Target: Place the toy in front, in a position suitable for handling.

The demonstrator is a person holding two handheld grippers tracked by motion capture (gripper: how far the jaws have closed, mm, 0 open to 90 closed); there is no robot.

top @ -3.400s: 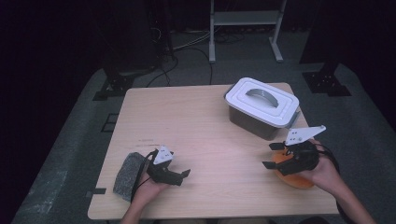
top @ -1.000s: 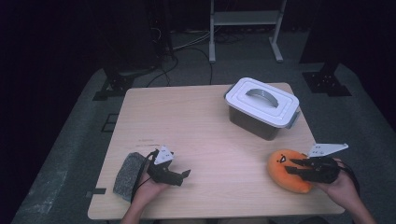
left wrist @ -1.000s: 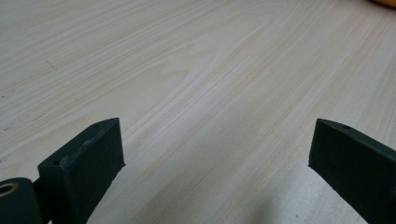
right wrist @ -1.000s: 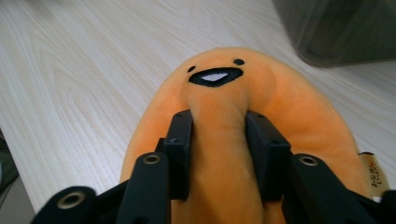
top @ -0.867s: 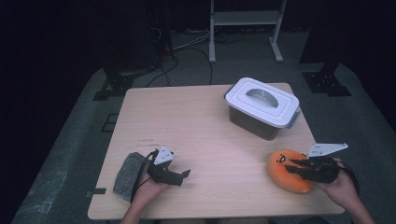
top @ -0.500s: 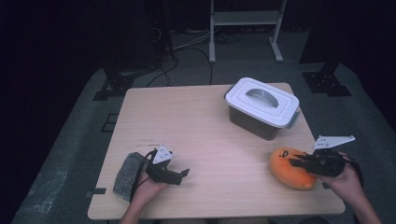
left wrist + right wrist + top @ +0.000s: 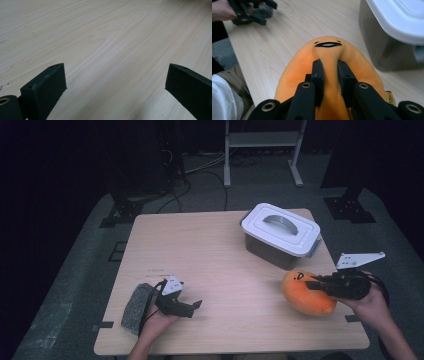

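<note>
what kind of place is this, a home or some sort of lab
Most likely a lab or recording studio, not a home. A lone wooden table stands on grey carpet with dark surroundings, cables trail across the floor behind it, and a metal stand sits at the back.

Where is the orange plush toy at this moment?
In the high view, the orange plush toy is at the table's near right side, just in front of the lidded white box, pinched by the right hand-held gripper.
</note>
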